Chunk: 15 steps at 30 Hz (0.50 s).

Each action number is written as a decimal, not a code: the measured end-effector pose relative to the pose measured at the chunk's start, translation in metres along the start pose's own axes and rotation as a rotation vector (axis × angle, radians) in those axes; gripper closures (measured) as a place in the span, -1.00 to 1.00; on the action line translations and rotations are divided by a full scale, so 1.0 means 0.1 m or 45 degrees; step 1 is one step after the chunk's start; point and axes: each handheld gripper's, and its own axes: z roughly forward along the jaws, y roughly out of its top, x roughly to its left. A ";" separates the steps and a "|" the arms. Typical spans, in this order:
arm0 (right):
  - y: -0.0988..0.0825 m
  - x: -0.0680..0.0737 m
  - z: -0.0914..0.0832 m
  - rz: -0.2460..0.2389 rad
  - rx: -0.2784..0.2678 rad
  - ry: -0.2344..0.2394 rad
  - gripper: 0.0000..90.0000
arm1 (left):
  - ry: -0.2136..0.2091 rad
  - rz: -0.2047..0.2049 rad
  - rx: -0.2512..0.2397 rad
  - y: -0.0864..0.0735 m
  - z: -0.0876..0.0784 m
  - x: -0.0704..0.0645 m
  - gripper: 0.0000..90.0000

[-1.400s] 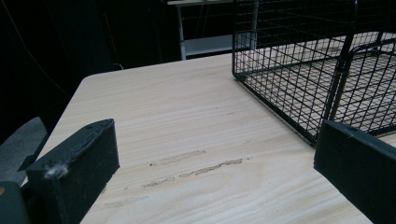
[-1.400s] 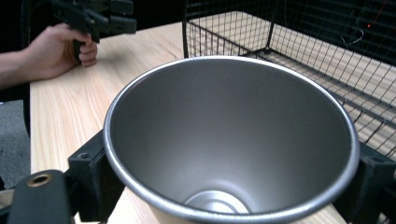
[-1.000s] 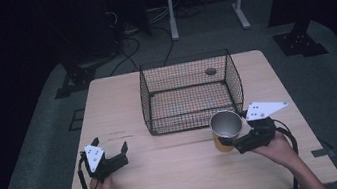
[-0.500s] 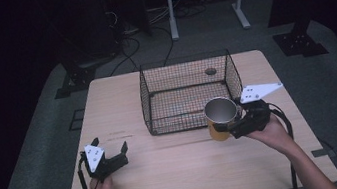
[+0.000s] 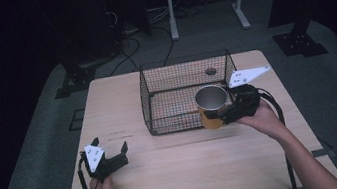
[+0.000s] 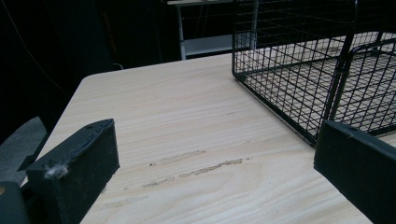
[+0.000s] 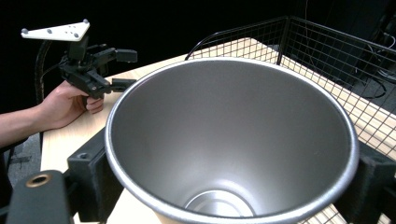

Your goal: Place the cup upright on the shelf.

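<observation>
The right gripper [image 5: 229, 110] holds a steel cup [image 5: 211, 104] clamped between its jaws, which press on opposite sides of the cup wall just below the rim; in the right gripper view the cup [image 7: 231, 140] stands mouth up, empty, its long axis close to vertical. In the high view the cup hangs off the table [image 5: 178, 174] at the near right corner of the wire basket [image 5: 155, 84], level with or just above the basket's top wire — whether its base has cleared the near wall cannot be told. The deciding relation: the basket's open interior lies directly beyond the cup, away from the person, so the likely move is forward over the near wall and then down, keeping the cup upright. The right hand [image 5: 261, 118] is the nearer by far. The left gripper [image 5: 108, 161] rests low on the table well to the left of the basket, jaws spread wide with nothing between them — bare wood shows in the gap in the left gripper view.
</observation>
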 end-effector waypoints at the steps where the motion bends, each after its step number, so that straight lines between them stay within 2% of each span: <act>1: 0.03 -0.02 0.02 -0.005 0.005 -0.001 -0.74 | 0.000 -0.002 0.001 0.00 0.00 0.00 -1.00; 10: 0.27 -0.12 0.12 -0.016 0.000 0.003 -0.74 | -0.003 -0.006 -0.002 0.00 0.00 0.01 -1.00; 15: 0.37 -0.22 0.23 0.004 0.000 0.015 -0.74 | -0.004 -0.006 -0.002 0.00 -0.01 0.01 -1.00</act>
